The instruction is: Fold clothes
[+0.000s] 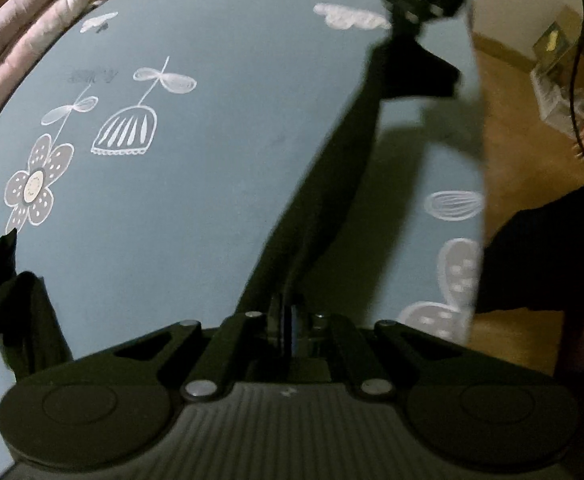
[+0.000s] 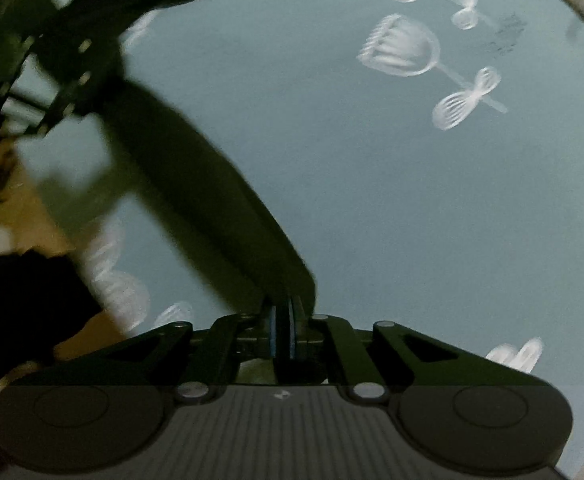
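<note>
A dark garment (image 1: 332, 184) hangs as a taut band above the blue flower-print sheet (image 1: 180, 208), stretched between both grippers. In the left wrist view my left gripper (image 1: 288, 328) is shut on one end of it, with cloth pinched between the blue pads. The far end runs up to my right gripper (image 1: 406, 28) at the top right. In the right wrist view my right gripper (image 2: 282, 332) is shut on the dark garment (image 2: 196, 184). From there the cloth rises to the left gripper (image 2: 72, 80) at the upper left, blurred.
A second dark piece of cloth (image 1: 16, 300) lies bunched at the sheet's left. A pink quilt (image 1: 32, 28) borders the far left edge. Beyond the sheet's right edge are wooden floor (image 1: 524, 120), a box (image 1: 556, 40), a cable (image 1: 576, 80) and a person's dark clothing (image 1: 552, 248).
</note>
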### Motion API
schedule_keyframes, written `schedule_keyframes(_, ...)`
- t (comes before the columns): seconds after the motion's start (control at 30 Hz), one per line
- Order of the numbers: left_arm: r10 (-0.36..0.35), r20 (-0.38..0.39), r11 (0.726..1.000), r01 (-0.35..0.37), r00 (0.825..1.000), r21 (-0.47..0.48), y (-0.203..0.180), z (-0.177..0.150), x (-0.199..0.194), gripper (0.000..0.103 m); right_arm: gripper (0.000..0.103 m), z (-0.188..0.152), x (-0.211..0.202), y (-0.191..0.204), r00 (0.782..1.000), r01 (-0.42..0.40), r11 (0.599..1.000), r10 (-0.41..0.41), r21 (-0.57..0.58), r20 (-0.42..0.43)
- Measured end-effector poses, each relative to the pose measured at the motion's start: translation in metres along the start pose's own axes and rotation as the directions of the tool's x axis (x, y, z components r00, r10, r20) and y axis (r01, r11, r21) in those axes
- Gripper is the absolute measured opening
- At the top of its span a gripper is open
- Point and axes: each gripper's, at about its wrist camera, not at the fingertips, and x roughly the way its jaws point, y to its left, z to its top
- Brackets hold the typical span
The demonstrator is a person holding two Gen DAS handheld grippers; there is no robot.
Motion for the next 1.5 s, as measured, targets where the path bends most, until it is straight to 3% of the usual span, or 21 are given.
schedule_keyframes(0.1,-0.046,-0.01,0.999,0.046,0.999,-0.011,0.003,-0.002,-0.013,0.001,0.007,-0.015,-0.012,0.016,0.995,-0.096,0.995,0.097,0.021,-0.039)
schedule_keyframes(0.17,-0.054,-0.005,0.998,0.054,0.999,-0.044,0.014,0.002,-0.007,0.001,0.007,-0.014,-0.01,0.02,0.992,-0.113,0.993,0.114,0.034,-0.045)
schedule_keyframes(0.33,0.001,0.016,0.99,0.001,1.0,-0.139,0.067,0.027,0.038,0.001,0.007,0.008,0.022,-0.01,0.996,-0.079,0.991,0.083,0.112,-0.031)
schedule_keyframes(0.5,0.048,-0.016,0.973,-0.05,0.999,-0.225,0.125,0.055,0.095,0.002,0.008,0.044,0.058,-0.064,1.0,-0.007,0.979,0.01,0.204,-0.014)
schedule_keyframes(0.57,0.06,-0.041,0.961,-0.068,0.997,-0.267,0.141,0.059,0.112,0.007,0.01,0.056,0.065,-0.08,0.999,0.033,0.972,-0.034,0.231,0.001)
schedule_keyframes(0.63,0.04,-0.064,0.94,-0.06,0.997,-0.337,0.152,0.055,0.123,0.01,0.035,0.064,0.069,-0.091,0.997,0.073,0.963,-0.081,0.259,0.018)
schedule_keyframes(0.67,0.036,-0.063,0.93,-0.056,0.997,-0.364,0.153,0.051,0.122,0.016,0.038,0.065,0.07,-0.094,0.995,0.085,0.959,-0.095,0.27,0.025)
schedule_keyframes(0.73,0.053,-0.042,0.912,-0.065,0.998,-0.404,0.15,0.042,0.111,0.025,0.039,0.06,0.065,-0.095,0.993,0.094,0.953,-0.11,0.288,0.039)
schedule_keyframes(0.77,0.072,-0.024,0.909,-0.075,0.997,-0.409,0.146,0.036,0.101,0.035,0.039,0.055,0.059,-0.094,0.992,0.091,0.948,-0.113,0.305,0.054)
schedule_keyframes(0.83,0.106,-0.001,0.904,-0.097,0.994,-0.417,0.136,0.022,0.083,0.048,0.047,0.035,0.045,-0.093,0.99,0.072,0.933,-0.111,0.353,0.09)
schedule_keyframes(0.97,0.149,-0.004,0.89,-0.136,0.989,-0.436,0.109,0.002,0.055,0.049,0.05,-0.007,0.029,-0.08,0.987,0.069,0.902,-0.124,0.427,0.103)
schedule_keyframes(1.1,0.166,-0.043,0.878,-0.168,0.985,-0.447,0.074,-0.011,0.049,0.049,0.05,-0.036,0.045,-0.076,0.993,0.059,0.865,-0.103,0.498,0.061)
schedule_keyframes(1.2,0.128,-0.059,0.864,-0.141,0.99,-0.483,0.053,-0.018,0.052,0.049,0.05,-0.044,0.066,-0.079,0.994,0.026,0.815,-0.081,0.579,0.069)
schedule_keyframes(1.37,0.094,-0.072,0.837,-0.118,0.993,-0.534,0.037,-0.025,0.056,0.049,0.05,-0.049,0.085,-0.088,0.982,0.037,0.752,-0.148,0.658,0.114)
schedule_keyframes(1.5,0.082,-0.081,0.829,-0.113,0.993,-0.548,0.03,-0.031,0.056,0.049,0.05,-0.049,0.091,-0.097,0.966,0.075,0.766,-0.216,0.638,0.145)
